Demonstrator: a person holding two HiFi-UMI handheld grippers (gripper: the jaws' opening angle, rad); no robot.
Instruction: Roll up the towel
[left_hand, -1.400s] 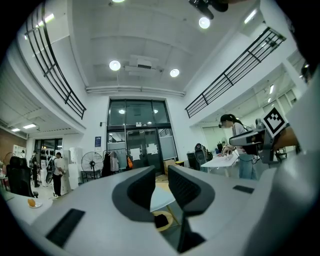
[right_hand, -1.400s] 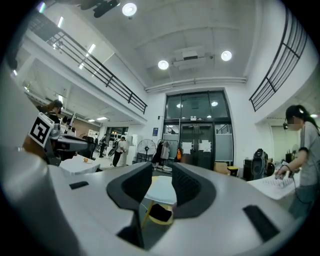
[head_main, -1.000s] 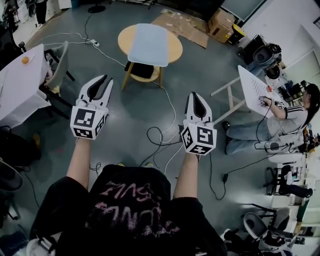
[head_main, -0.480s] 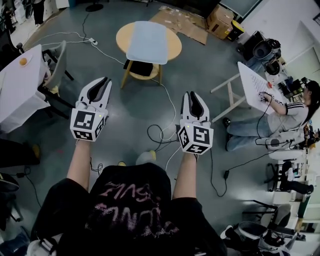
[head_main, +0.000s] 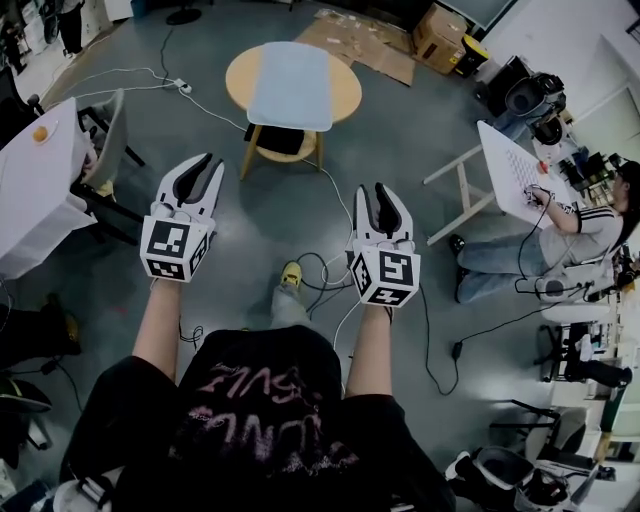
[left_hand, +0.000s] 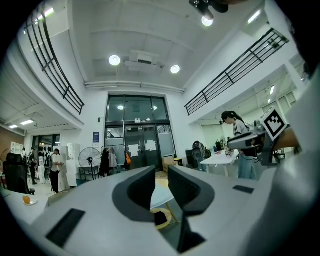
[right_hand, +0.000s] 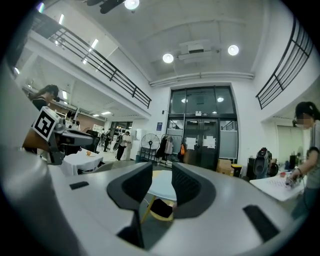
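A light blue towel (head_main: 290, 85) lies flat on a round wooden table (head_main: 346, 98) at the far middle of the head view, well ahead of both grippers. My left gripper (head_main: 200, 170) and right gripper (head_main: 380, 196) are held level over the grey floor, pointing toward the table. The jaws of both have just been opening, and nothing is between them. Between the left gripper's (left_hand: 161, 172) jaws I see the towel (left_hand: 159, 196) and the table (left_hand: 165, 222) far off. The right gripper (right_hand: 161, 172) frames the same towel (right_hand: 162, 190) on the table (right_hand: 159, 216).
Cables (head_main: 320, 270) trail over the floor between me and the round table. A white table (head_main: 30, 175) and a chair (head_main: 110, 140) stand at the left. A seated person (head_main: 580, 235) works at a white board (head_main: 510, 175) on the right. Cardboard (head_main: 365, 45) lies behind the table.
The right gripper's jaws, shut a second ago, now stand apart. Both grippers have shifted slightly. A foot in a yellow shoe has stepped into view between my arms.
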